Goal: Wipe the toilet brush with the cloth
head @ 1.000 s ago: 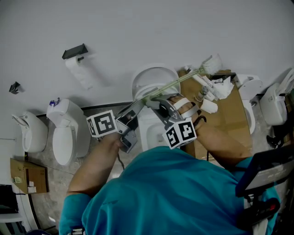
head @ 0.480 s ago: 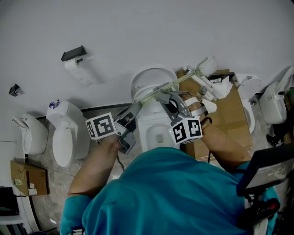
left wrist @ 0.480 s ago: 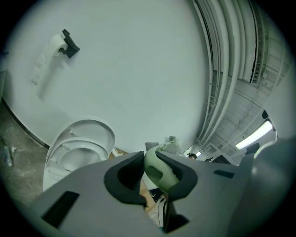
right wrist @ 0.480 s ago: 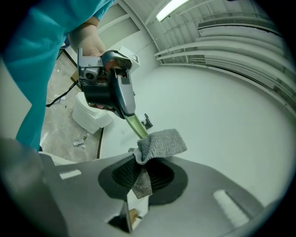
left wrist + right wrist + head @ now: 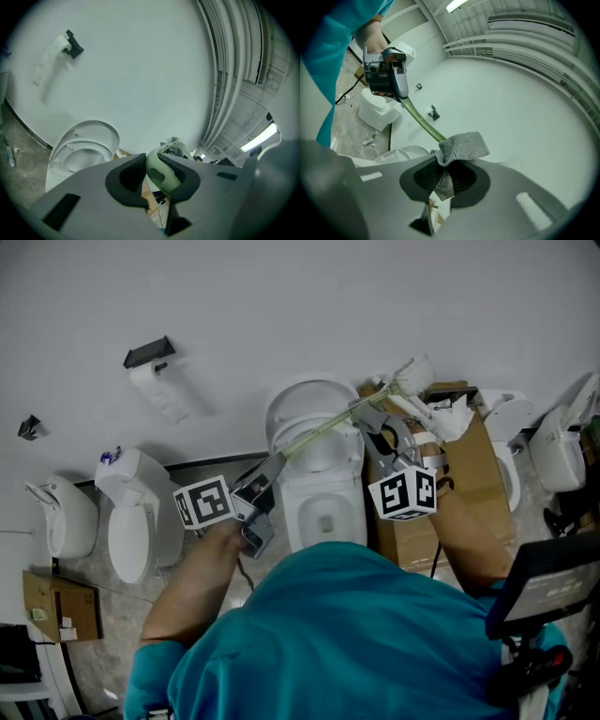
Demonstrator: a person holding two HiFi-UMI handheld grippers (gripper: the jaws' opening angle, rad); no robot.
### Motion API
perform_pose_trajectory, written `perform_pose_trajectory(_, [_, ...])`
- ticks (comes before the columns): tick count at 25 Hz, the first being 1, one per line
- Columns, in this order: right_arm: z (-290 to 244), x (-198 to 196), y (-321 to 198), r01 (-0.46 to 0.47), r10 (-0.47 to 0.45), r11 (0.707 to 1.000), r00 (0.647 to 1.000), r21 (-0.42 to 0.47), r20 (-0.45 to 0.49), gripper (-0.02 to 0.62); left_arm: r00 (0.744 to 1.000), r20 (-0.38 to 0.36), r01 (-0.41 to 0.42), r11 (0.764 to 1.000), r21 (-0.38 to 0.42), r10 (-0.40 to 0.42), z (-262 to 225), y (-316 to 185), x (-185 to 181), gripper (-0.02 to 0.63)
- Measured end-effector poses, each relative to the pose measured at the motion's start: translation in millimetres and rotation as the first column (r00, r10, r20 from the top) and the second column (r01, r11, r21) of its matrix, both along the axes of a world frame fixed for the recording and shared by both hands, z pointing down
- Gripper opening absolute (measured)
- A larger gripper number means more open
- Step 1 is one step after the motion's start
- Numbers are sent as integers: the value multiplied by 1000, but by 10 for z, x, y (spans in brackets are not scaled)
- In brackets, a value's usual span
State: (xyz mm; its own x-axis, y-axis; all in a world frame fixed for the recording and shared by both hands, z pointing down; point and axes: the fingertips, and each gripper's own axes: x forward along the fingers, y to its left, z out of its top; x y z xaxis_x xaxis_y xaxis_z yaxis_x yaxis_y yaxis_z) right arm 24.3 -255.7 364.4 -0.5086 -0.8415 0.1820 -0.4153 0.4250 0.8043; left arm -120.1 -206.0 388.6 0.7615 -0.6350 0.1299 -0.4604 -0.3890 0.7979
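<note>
The toilet brush has a thin pale-green stick (image 5: 319, 432) and a white bristle head (image 5: 417, 374) at its far end, held slantwise above a toilet. My left gripper (image 5: 270, 468) is shut on the handle end (image 5: 161, 171) of the stick. My right gripper (image 5: 372, 416) is shut on a grey cloth (image 5: 461, 146), and the cloth is folded round the stick (image 5: 419, 121) near the bristle head. In the right gripper view the left gripper (image 5: 384, 72) shows at the stick's other end. From the left gripper view the grey cloth (image 5: 176, 150) sits far along the stick.
A white toilet (image 5: 314, 460) with its lid up stands below the brush. A cardboard box (image 5: 473, 465) with white parts on it is to its right. More toilets (image 5: 141, 512) stand at left. A toilet-paper holder (image 5: 150, 351) hangs on the wall.
My right gripper has slid the cloth along the stick, up and to the right toward the bristle head, rolling a little. The left gripper and the stick have stayed put.
</note>
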Motion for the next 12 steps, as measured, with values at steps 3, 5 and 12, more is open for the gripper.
perform_pose_trajectory(3, [-92, 193, -67, -51, 50, 999, 998, 15, 29, 38, 1000, 1, 5, 1000, 2, -5, 27, 4, -10, 69])
perform_pose_trajectory(5, [-150, 286, -104, -79, 78, 997, 996, 18, 49, 38, 1000, 0, 10, 1000, 2, -10, 38, -2, -30, 69])
perform_pose_trajectory(12, [-24, -156, 340, 75, -73, 996, 996, -46, 58, 38, 998, 6, 67, 998, 9, -67, 52, -69, -155, 69])
